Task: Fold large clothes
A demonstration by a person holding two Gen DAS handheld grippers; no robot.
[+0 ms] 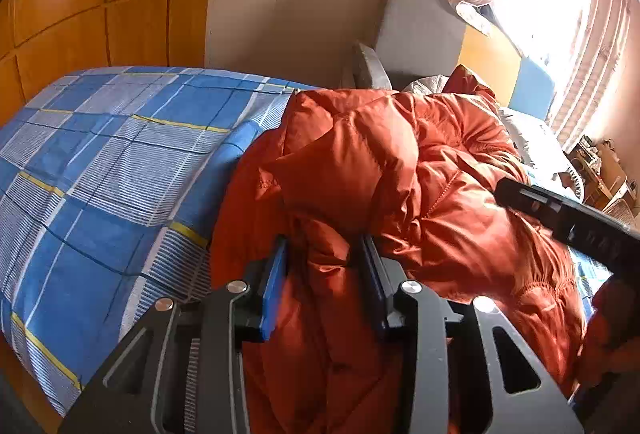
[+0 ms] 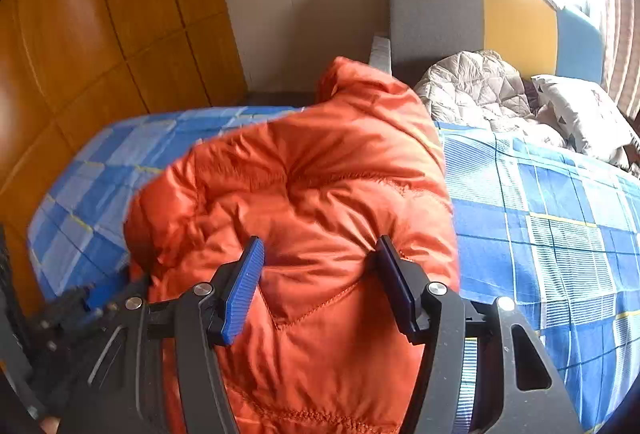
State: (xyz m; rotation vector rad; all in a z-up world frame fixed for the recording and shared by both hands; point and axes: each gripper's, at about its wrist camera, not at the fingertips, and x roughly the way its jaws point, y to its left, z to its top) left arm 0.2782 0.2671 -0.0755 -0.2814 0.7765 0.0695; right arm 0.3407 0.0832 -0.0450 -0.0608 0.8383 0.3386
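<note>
Orange puffer jacket (image 1: 400, 161), one, on checked bedsheet (image 1: 100, 173); left gripper (image 1: 324, 274) and right gripper (image 2: 320, 274) jaws each pinching it.

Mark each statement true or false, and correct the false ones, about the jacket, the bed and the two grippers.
1. The puffy jacket is green. False: it is orange.
2. Jacket fabric sits between the fingers of the right gripper. True.
3. The bed sheet is plain white. False: it is blue checked with yellow lines.
4. Jacket fabric lies between the fingers of the left gripper. True.
5. A grey quilt lies near the headboard. True.
</note>
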